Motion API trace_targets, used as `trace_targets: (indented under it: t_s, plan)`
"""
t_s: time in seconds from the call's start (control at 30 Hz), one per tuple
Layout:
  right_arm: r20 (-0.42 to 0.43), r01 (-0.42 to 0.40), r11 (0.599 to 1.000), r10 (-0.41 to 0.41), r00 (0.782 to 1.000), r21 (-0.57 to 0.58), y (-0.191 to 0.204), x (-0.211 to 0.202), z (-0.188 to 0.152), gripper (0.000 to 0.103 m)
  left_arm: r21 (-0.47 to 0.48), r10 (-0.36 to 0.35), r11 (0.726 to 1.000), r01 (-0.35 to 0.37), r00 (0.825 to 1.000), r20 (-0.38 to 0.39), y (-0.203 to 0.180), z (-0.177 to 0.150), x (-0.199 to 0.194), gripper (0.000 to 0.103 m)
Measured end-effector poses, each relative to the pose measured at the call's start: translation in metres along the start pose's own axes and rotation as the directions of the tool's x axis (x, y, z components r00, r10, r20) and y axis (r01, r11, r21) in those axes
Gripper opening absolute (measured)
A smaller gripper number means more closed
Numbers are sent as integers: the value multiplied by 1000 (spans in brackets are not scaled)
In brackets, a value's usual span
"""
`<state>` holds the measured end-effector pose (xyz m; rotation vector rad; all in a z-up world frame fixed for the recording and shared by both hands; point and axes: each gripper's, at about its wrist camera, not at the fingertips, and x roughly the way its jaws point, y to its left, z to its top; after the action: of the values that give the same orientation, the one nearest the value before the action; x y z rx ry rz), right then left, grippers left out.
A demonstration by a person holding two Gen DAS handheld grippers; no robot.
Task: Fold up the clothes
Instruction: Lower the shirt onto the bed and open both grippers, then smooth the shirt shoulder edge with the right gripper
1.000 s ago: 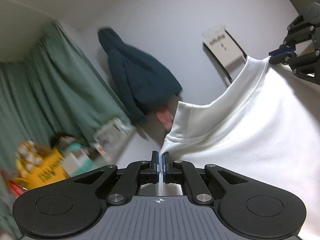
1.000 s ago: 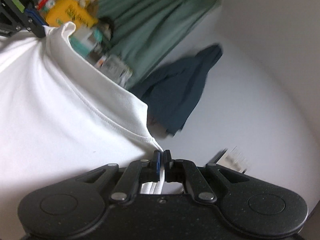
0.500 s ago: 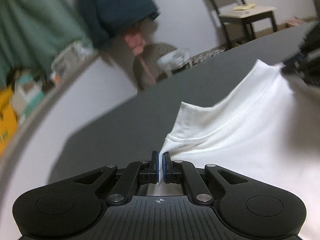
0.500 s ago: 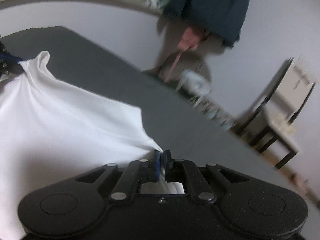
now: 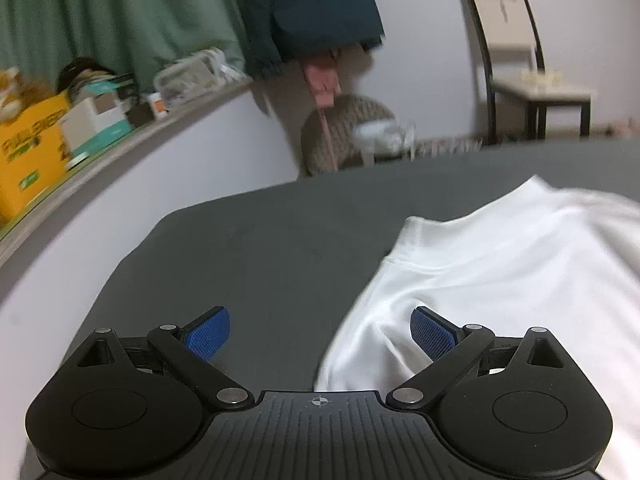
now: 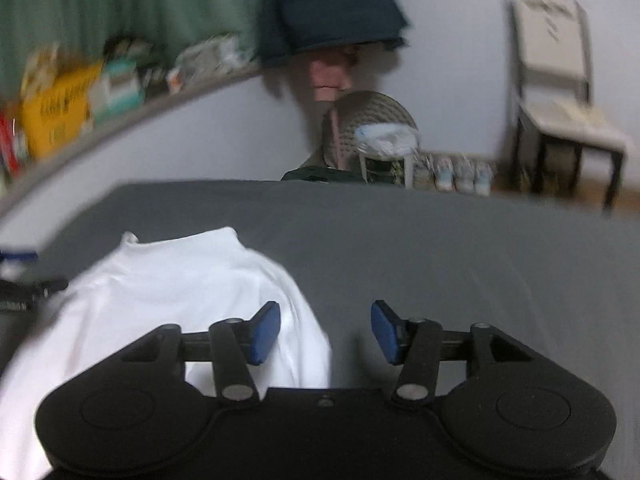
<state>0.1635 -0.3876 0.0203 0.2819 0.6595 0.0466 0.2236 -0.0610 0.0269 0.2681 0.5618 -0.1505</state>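
I've dropped the white shirt (image 5: 500, 280) onto the gray table (image 5: 260, 248) — my left gripper (image 5: 320, 334) and right gripper (image 6: 326, 332) are opening, empty.

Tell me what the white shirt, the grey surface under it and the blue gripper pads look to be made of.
White shirt: soft knit fabric, probably cotton, matte; it drapes in folds and has a stitched neckline seam.
Grey surface: smooth matte sheet or cover, likely fabric; the blur leaves it open.
Blue pads: ribbed rubber or plastic, judging by the fine grid texture.
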Motion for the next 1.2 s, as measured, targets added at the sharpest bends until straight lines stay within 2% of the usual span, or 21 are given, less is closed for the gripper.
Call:
trace_targets:
  t_s: [0.1, 0.2, 0.27, 0.4, 0.43, 0.5, 0.6, 0.67, 0.7, 0.77, 0.83, 0.87, 0.9, 0.93, 1.03, 1.2]
  plan:
    - [8, -35, 995, 34, 999, 88, -14, -34, -29, 47, -163, -54, 985, 64, 996, 65, 11, -38, -64, 98]
    - [9, -55, 984, 54, 998, 170, -24, -56, -58, 43, -296, -122, 940, 167, 979, 164, 5, -84, -118, 98]
    - [0, -53, 976, 54, 999, 211, -27, -59, -71, 39, -319, -169, 918, 236, 960, 224, -10, -116, -146, 98]
    - [-34, 3, 973, 5, 999, 233, -26, -46, -84, 30, -237, -311, 904, 356, 928, 204, -37, -134, -150, 98]
    - [-30, 14, 975, -7, 1000, 222, -21, -42, -85, 30, -199, -344, 900, 387, 913, 219, -42, -136, -151, 98]
    - [-24, 38, 984, -35, 999, 175, -7, -35, -84, 30, -164, -367, 898, 407, 901, 230, -47, -139, -154, 98]
    - [-32, 101, 995, -101, 994, 25, 28, -24, -84, 31, -188, -394, 878, 441, 887, 242, -45, -145, -150, 98]
    - [-27, 173, 980, -176, 984, -94, 53, -17, -85, 31, -218, -426, 854, 473, 874, 233, -39, -149, -144, 98]
    - [-10, 203, 972, -206, 979, -121, 61, -16, -85, 31, -232, -439, 841, 488, 867, 233, -36, -150, -141, 98]
    - [2, 201, 970, -203, 979, -134, 68, -13, -86, 30, -240, -452, 831, 502, 860, 235, -33, -154, -136, 98]
    - [2, 203, 962, -206, 978, -181, 76, -9, -87, 24, -240, -456, 829, 505, 859, 234, -32, -156, -132, 98]
    - [3, 207, 954, -211, 977, -216, 81, -6, -88, 9, -236, -453, 833, 501, 861, 231, -32, -154, -131, 98]
    - [-7, 218, 941, -228, 974, -257, 86, -2, -87, 3, -232, -450, 837, 497, 864, 228, -32, -152, -129, 98]
    - [-5, 234, 930, -246, 969, -284, 90, -1, -88, 3, -229, -446, 840, 493, 866, 226, -32, -151, -127, 98]
    - [18, 316, 888, -329, 944, -335, 93, -4, -85, 2, -227, -438, 845, 484, 871, 222, -31, -147, -124, 98]
    - [43, 456, 812, -474, 879, -364, 65, -12, -67, 2, -230, -460, 831, 507, 858, 228, -35, -144, -127, 98]
